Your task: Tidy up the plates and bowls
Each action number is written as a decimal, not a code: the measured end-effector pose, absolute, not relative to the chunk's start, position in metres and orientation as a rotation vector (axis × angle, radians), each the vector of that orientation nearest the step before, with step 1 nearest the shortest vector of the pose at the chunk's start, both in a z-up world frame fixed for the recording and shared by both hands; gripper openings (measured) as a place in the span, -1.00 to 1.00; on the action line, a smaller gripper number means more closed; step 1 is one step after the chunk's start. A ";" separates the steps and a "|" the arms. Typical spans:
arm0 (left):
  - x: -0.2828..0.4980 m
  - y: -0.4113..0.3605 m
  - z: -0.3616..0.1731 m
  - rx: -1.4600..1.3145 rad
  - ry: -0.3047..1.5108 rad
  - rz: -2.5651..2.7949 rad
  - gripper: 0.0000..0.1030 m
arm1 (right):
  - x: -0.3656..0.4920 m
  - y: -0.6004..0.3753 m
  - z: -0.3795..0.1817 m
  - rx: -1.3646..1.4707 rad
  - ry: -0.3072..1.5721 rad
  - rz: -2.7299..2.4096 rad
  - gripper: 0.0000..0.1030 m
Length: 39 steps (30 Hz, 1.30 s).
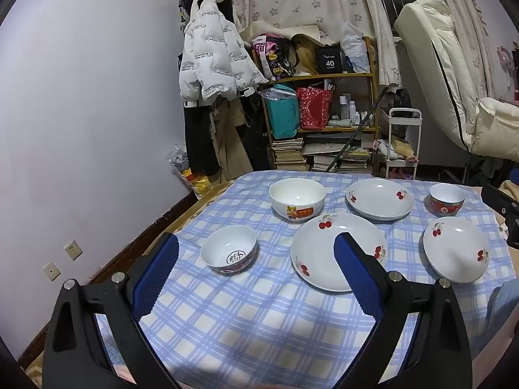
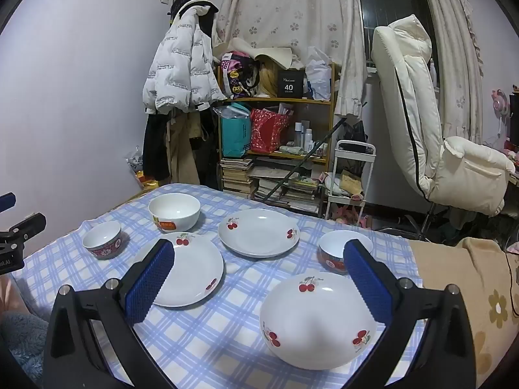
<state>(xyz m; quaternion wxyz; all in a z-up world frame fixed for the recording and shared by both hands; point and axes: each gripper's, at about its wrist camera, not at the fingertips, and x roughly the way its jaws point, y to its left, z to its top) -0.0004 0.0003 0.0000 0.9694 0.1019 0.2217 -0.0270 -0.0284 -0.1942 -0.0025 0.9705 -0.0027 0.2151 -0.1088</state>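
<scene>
Plates (image 1: 337, 253) with cherry prints, three of them, lie spread apart on the checked tablecloth (image 1: 246, 317), with a big white bowl (image 1: 296, 199) and two small red-patterned bowls (image 2: 102, 240) among them. All look glazed, so probably stiff, slick and breakable, best pinched at the raised rim. Left gripper (image 1: 256, 275) and right gripper (image 2: 259, 278) hover wide open, holding nothing.
</scene>
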 end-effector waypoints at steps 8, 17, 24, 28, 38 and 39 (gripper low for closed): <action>0.000 0.000 0.000 0.210 0.456 -0.053 0.85 | -0.028 -0.196 -0.002 -0.005 0.433 -0.219 1.00; 0.002 -0.003 -0.001 0.211 0.459 -0.044 0.85 | -0.028 -0.196 -0.002 -0.001 0.433 -0.218 1.00; 0.001 0.001 -0.001 0.195 0.460 -0.047 0.85 | -0.027 -0.197 -0.002 -0.001 0.434 -0.219 1.00; 0.004 0.002 -0.002 0.189 0.463 -0.046 0.85 | -0.027 -0.198 -0.002 0.000 0.434 -0.219 1.00; 0.004 0.002 -0.003 0.191 0.462 -0.044 0.85 | -0.027 -0.199 -0.003 0.002 0.435 -0.219 1.00; 0.004 0.002 -0.003 0.191 0.462 -0.045 0.85 | -0.027 -0.199 -0.003 0.001 0.435 -0.220 1.00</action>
